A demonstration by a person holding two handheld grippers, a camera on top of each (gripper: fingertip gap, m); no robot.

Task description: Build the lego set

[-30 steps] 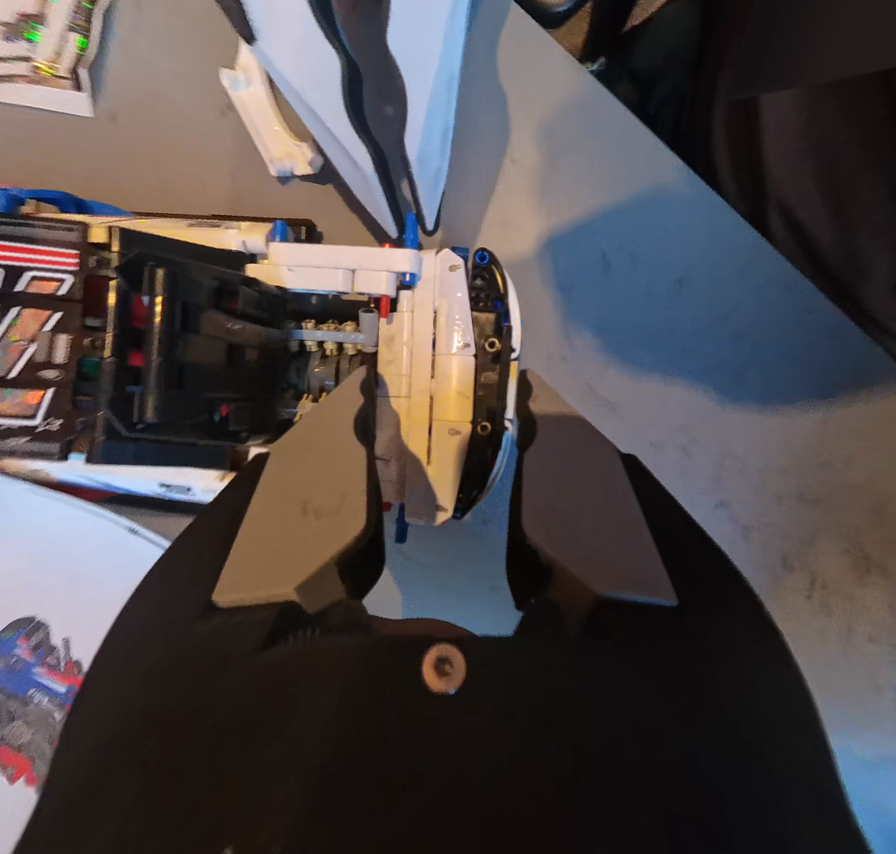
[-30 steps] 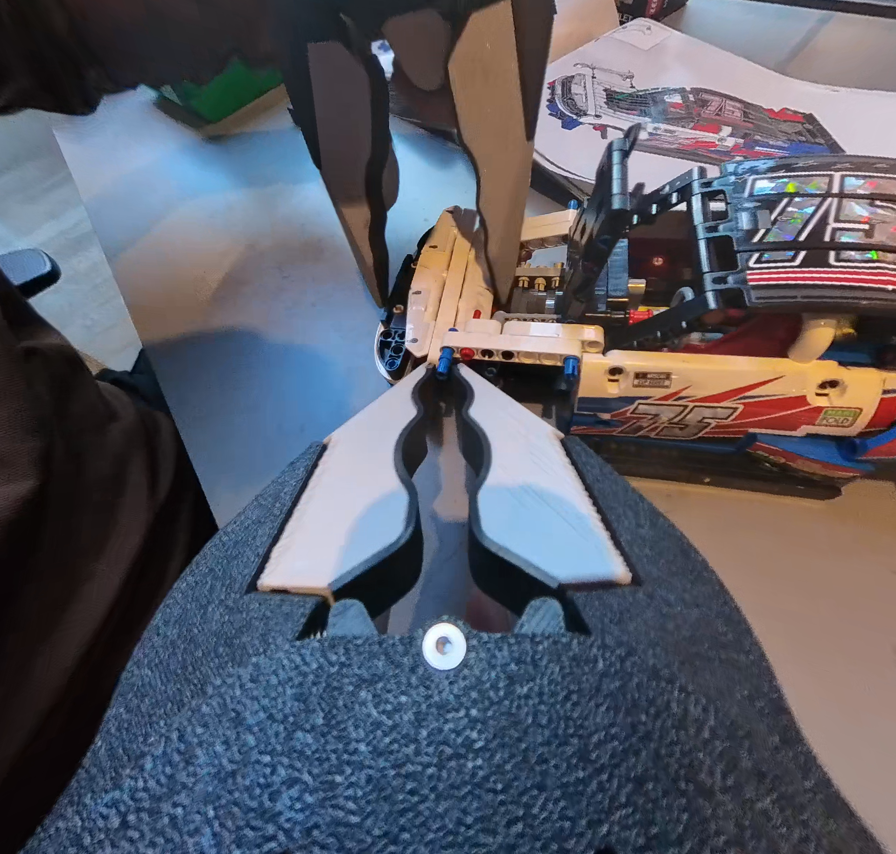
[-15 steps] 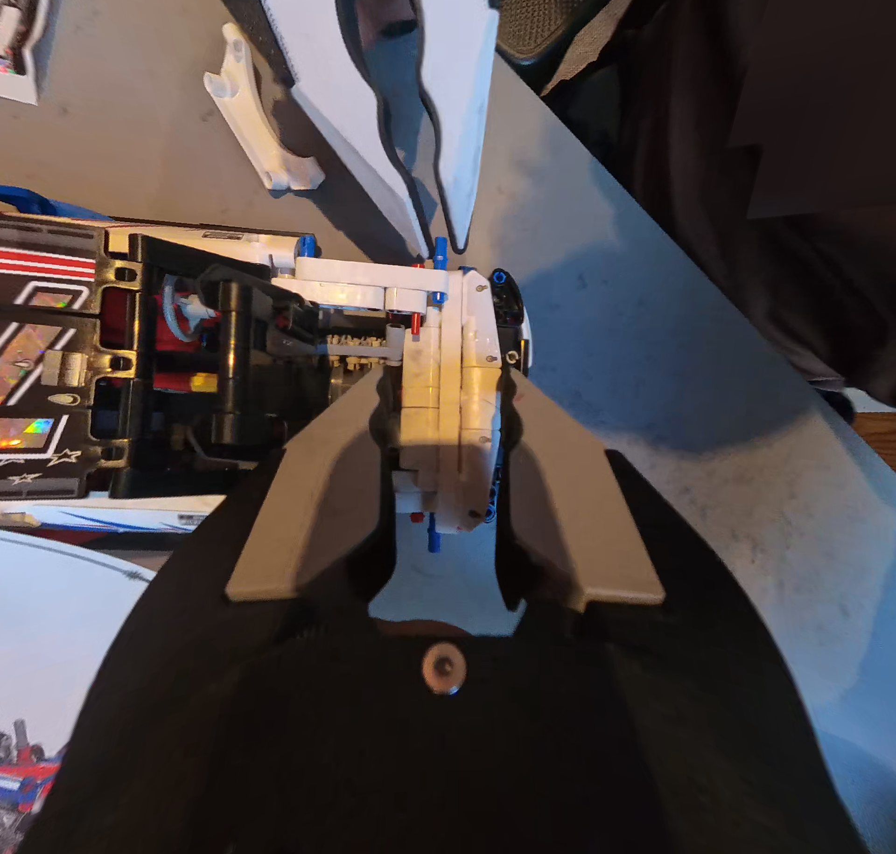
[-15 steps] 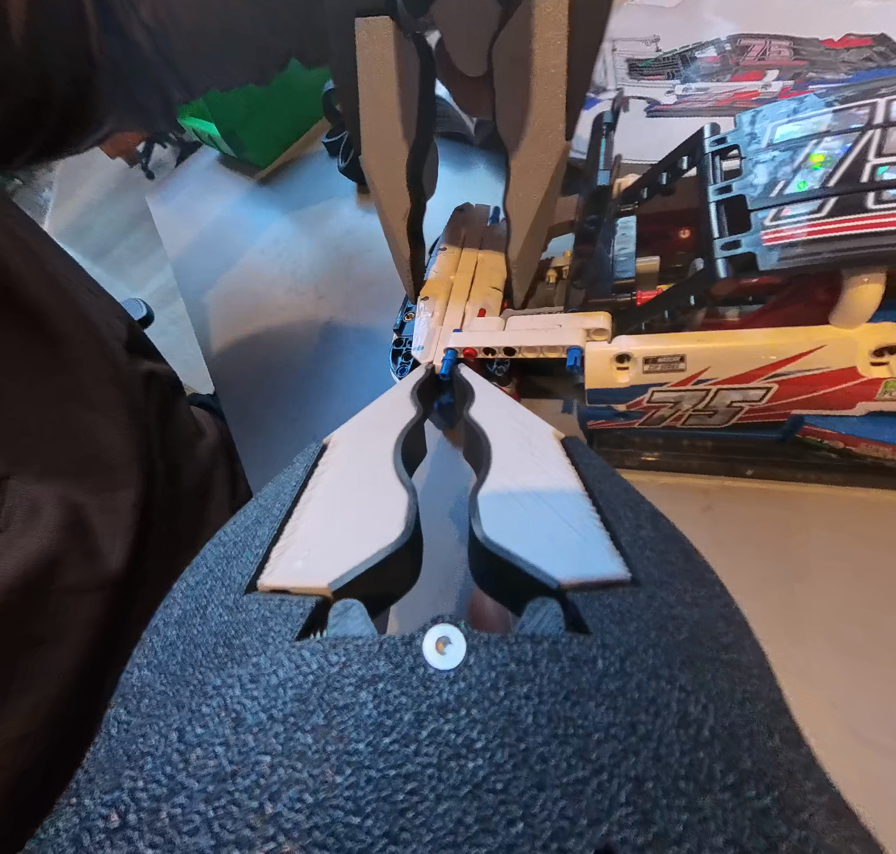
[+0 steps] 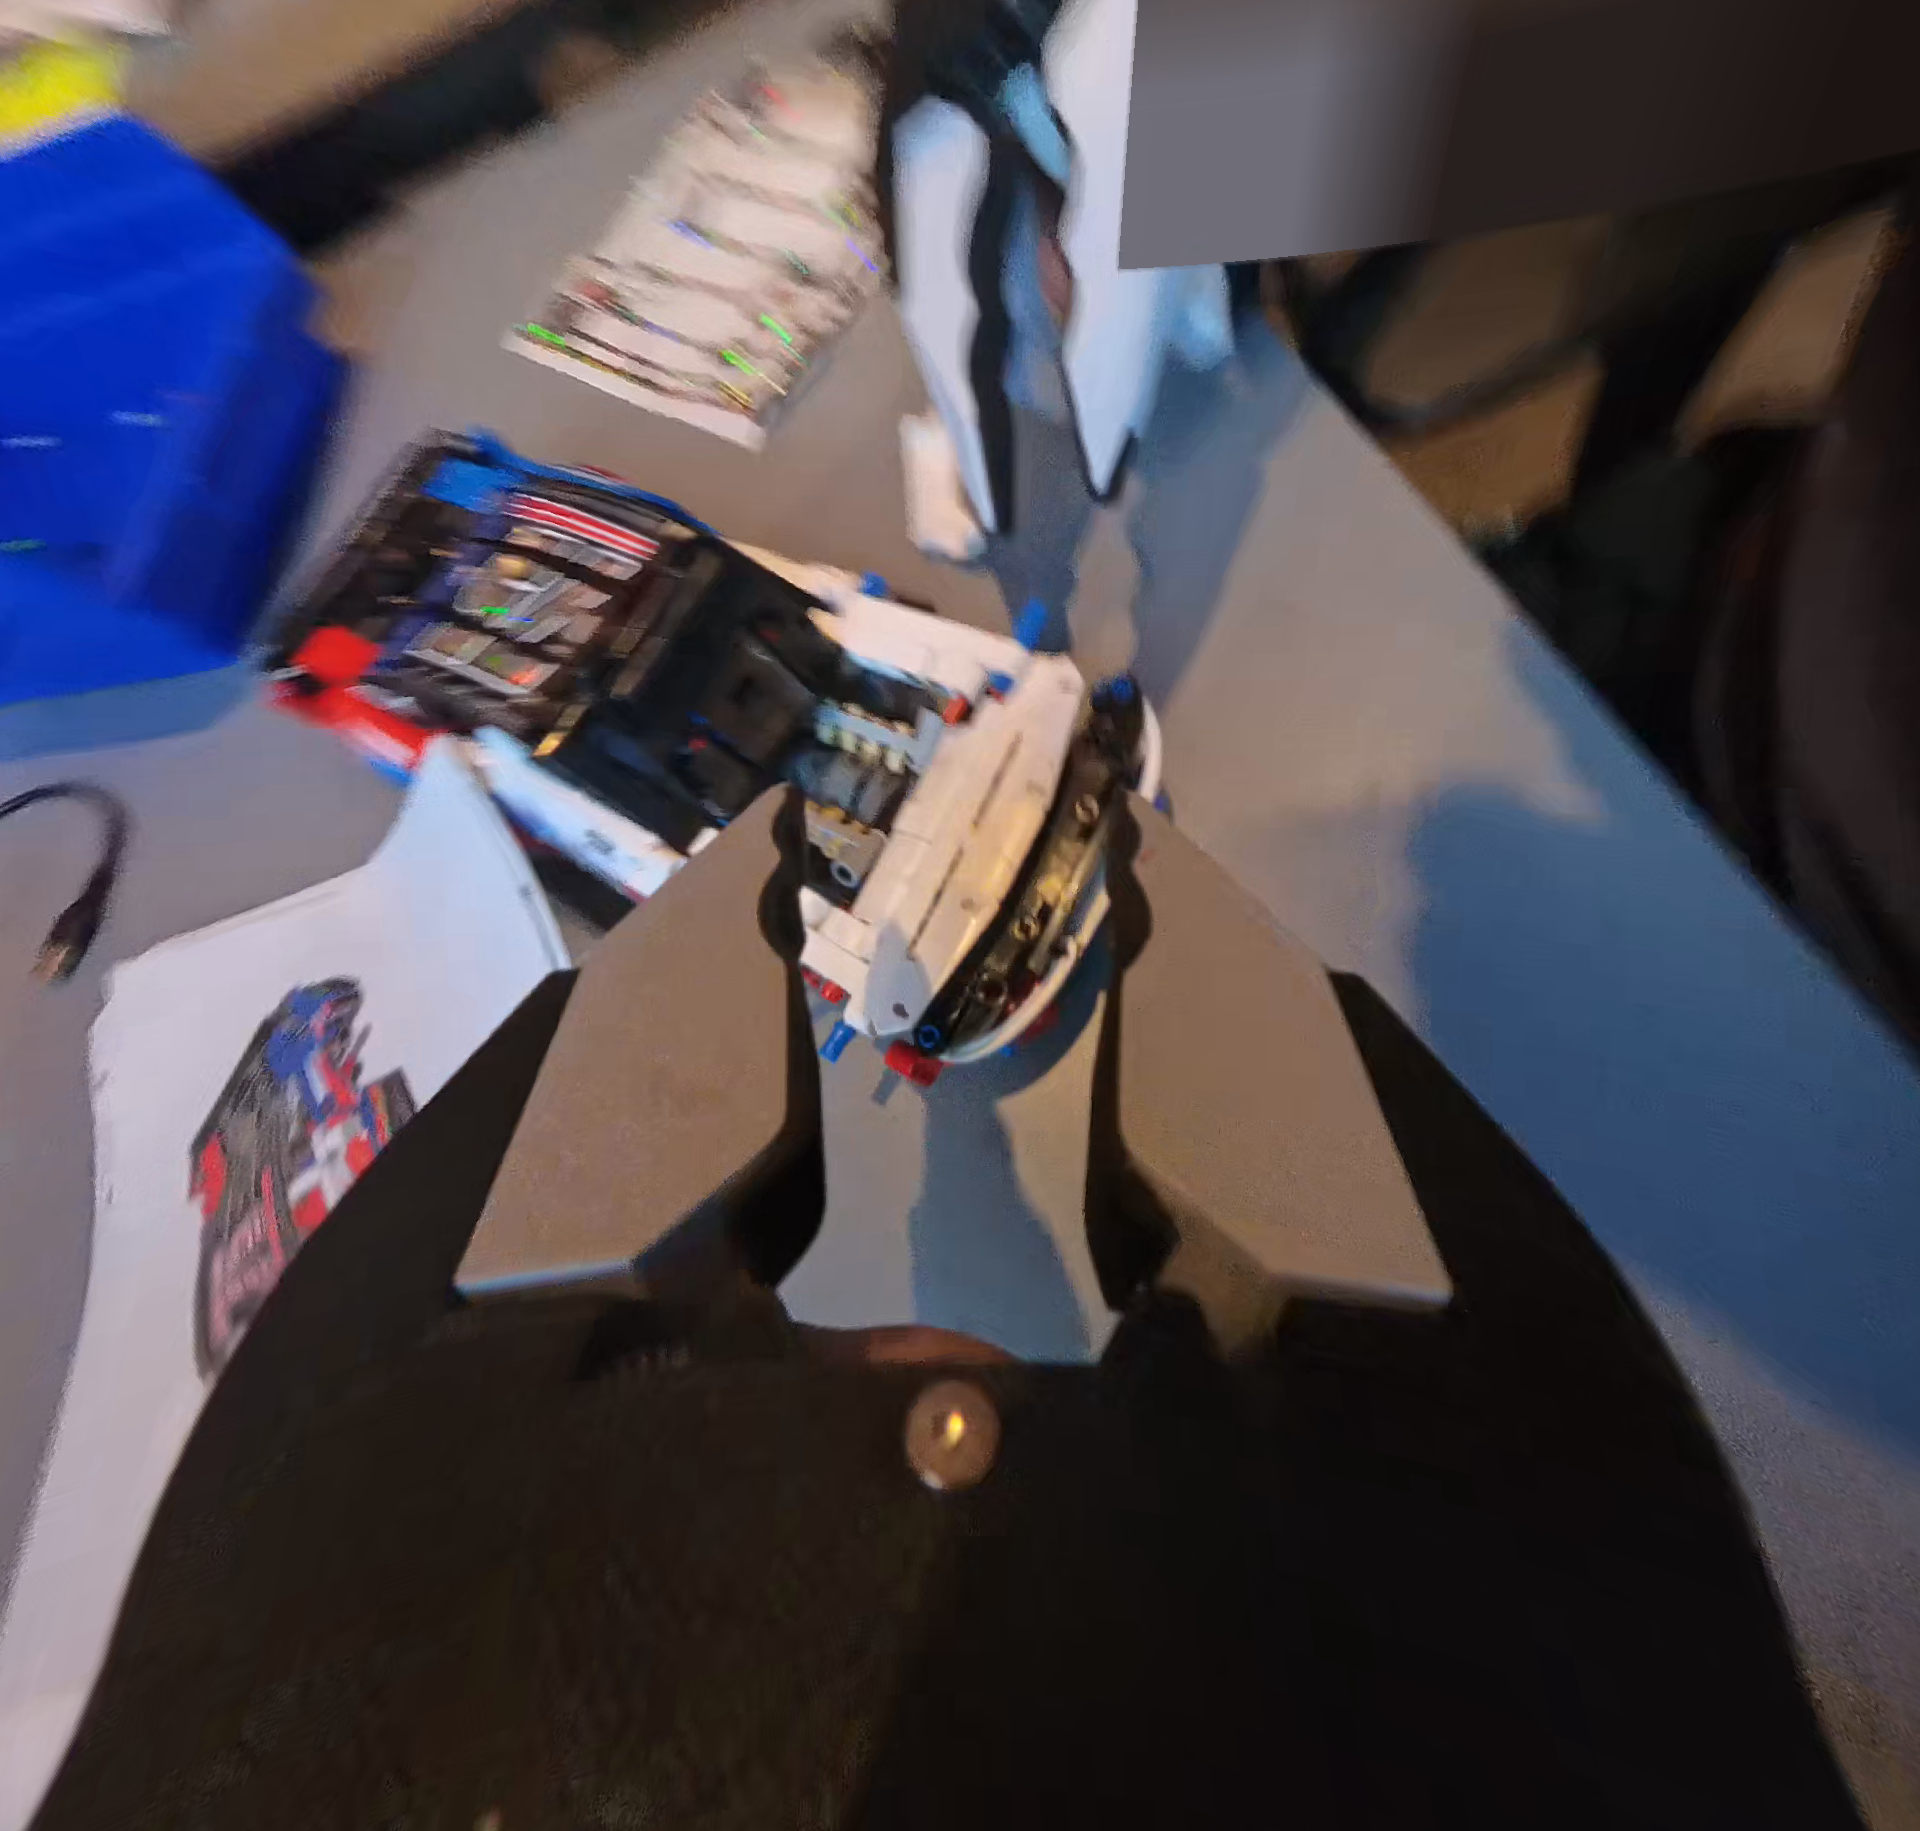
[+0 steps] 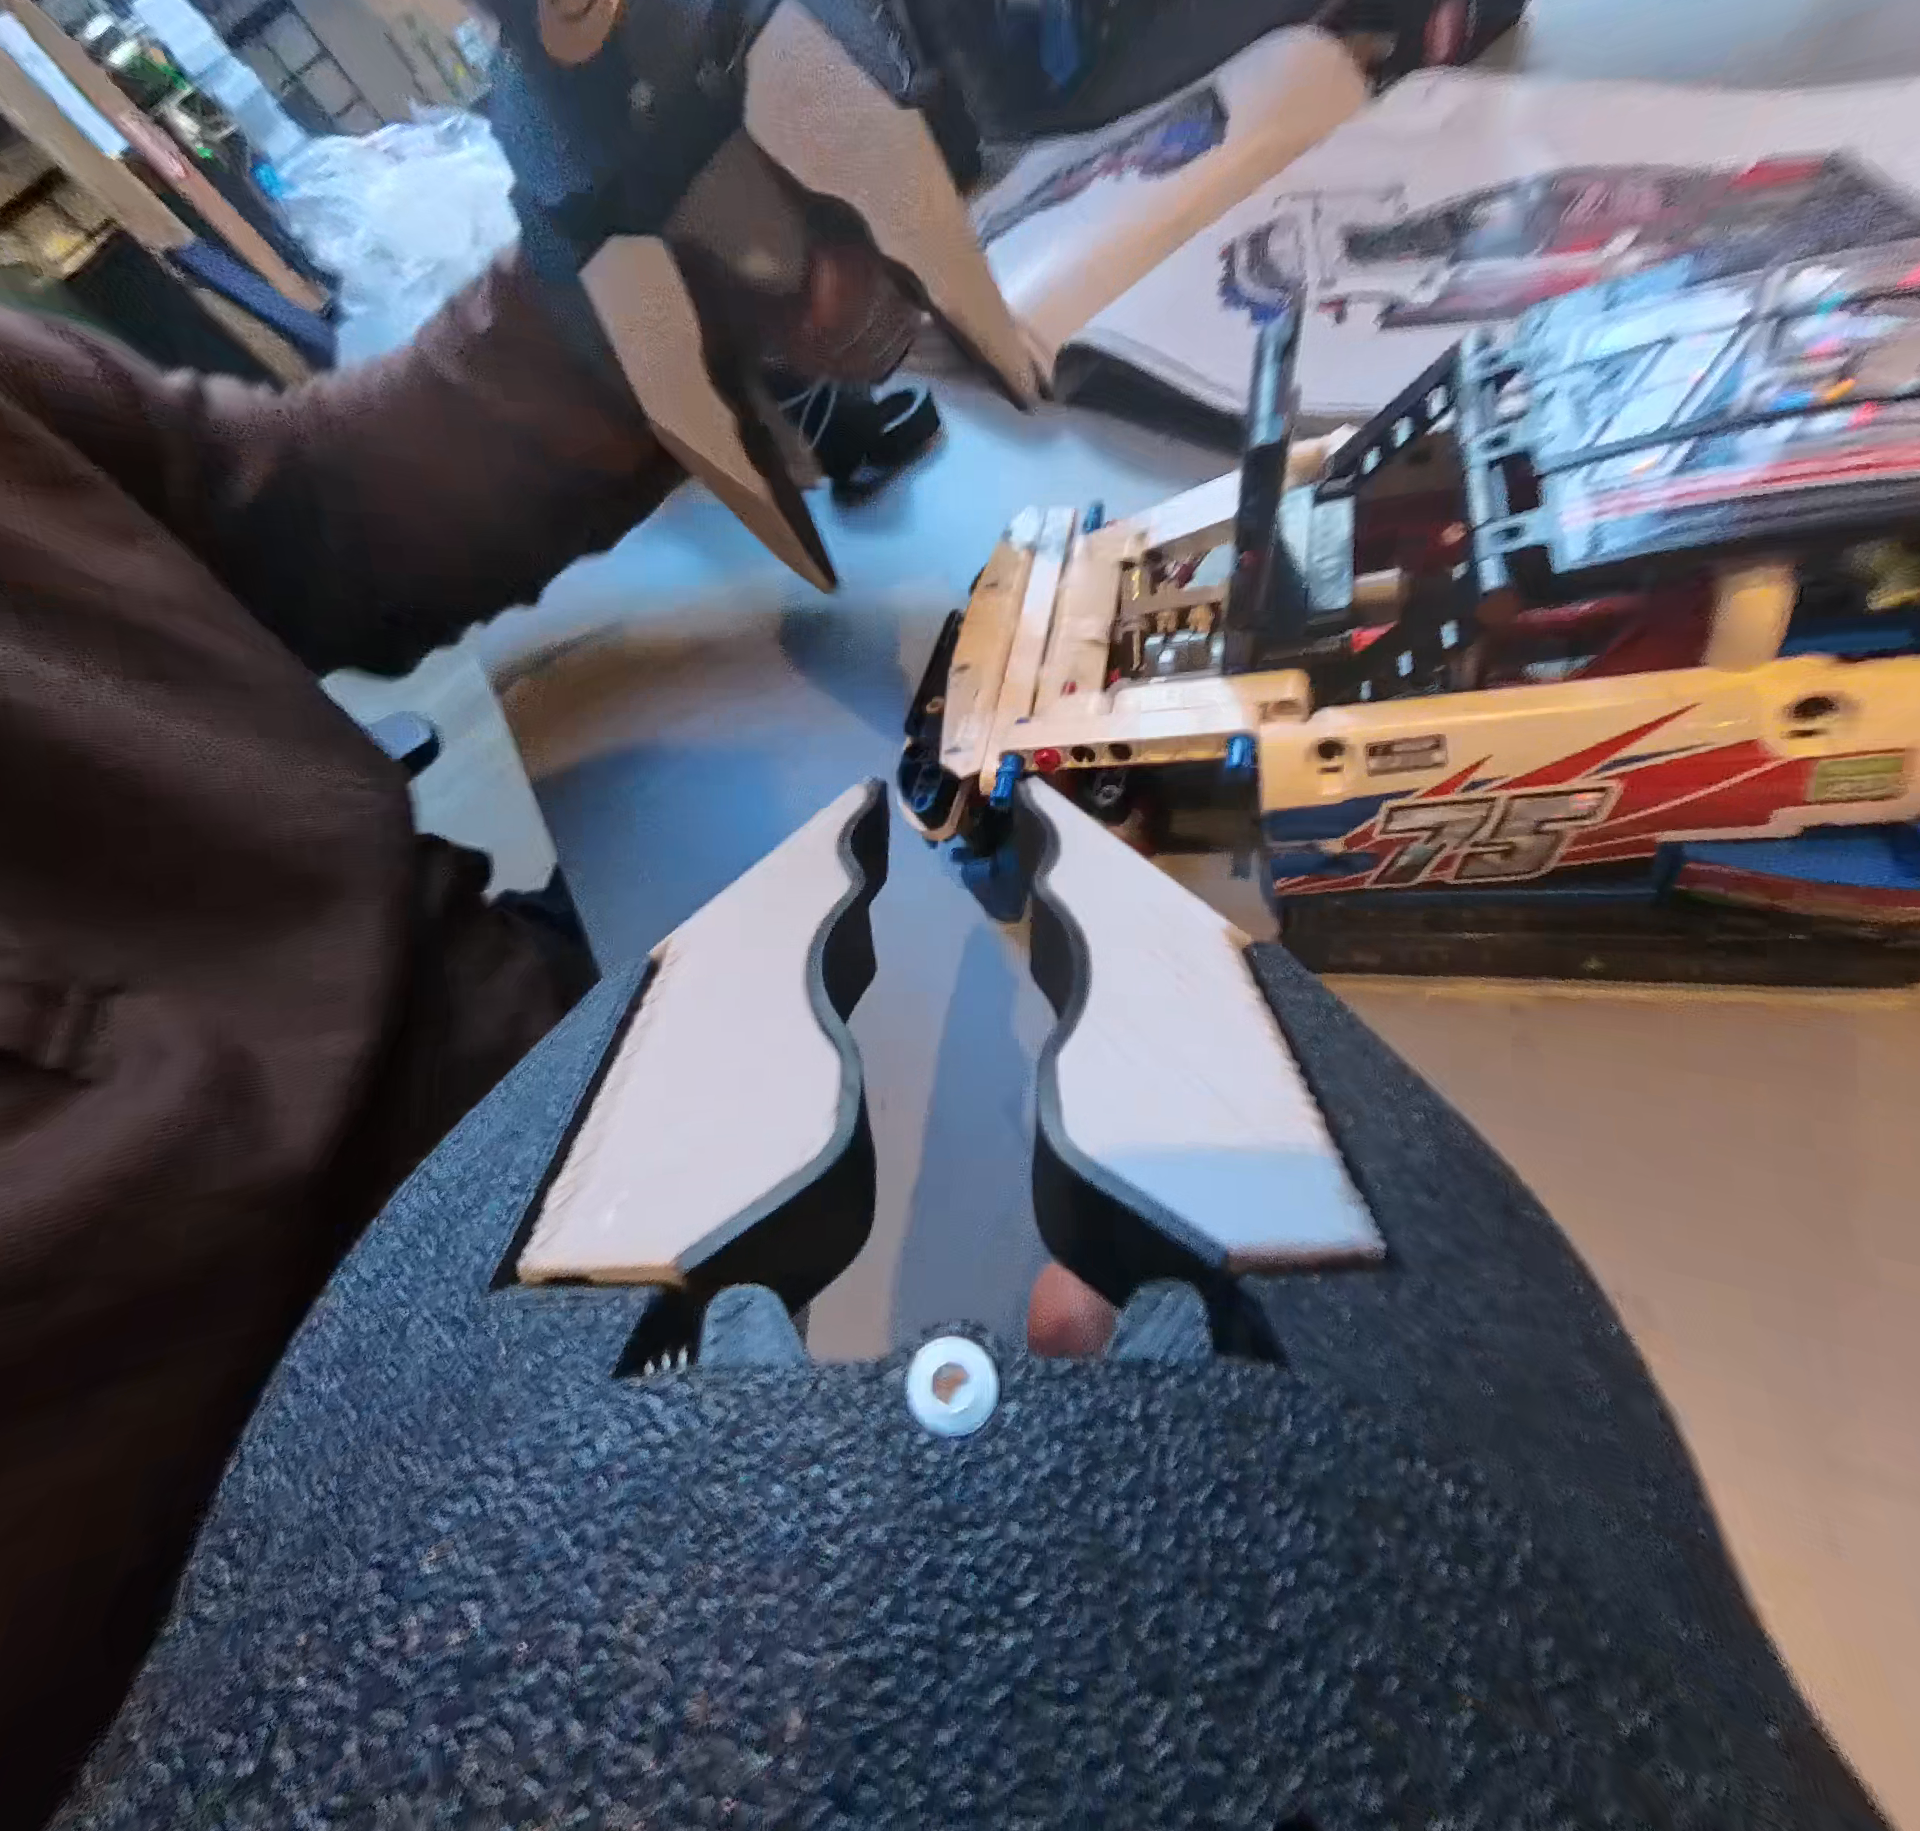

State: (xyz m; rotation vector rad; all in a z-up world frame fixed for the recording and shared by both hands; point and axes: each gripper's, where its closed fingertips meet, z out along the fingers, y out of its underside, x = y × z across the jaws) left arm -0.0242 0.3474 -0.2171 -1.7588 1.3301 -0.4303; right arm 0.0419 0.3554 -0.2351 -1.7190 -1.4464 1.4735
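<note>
Sitting on the grey table [image 6: 1558,1210] is the toy car [image 6: 1475,742], a white race car with red and blue stripes and a black roof. Its white nose end [image 5: 966,846] is pointing toward the table's edge. The left gripper [image 5: 951,825] is hanging above that nose with its two dark fingers [image 5: 665,1085] spread wide apart, one on each side of the nose, and it is holding nothing. From the right wrist view the same gripper [image 6: 925,493] is up in the air, clear of the car, and tilted. The right gripper [image 6: 951,805] is also spread apart and empty. Its pale fingers [image 6: 727,1085] are pointing at the corner of the nose, and the tip of one is sitting just beside a small blue peg [image 6: 1004,782] that is sticking out of the car's side. A white booklet [image 5: 312,1002] with a picture of a car is lying next to the car, on the far side from the right gripper. A blue box [image 5: 135,410] is standing behind the car, and a sheet of stickers [image 5: 717,254] is lying near it. A brown sleeve [image 6: 208,742] is filling the left side of the right wrist view. Much of both views is blurry.
</note>
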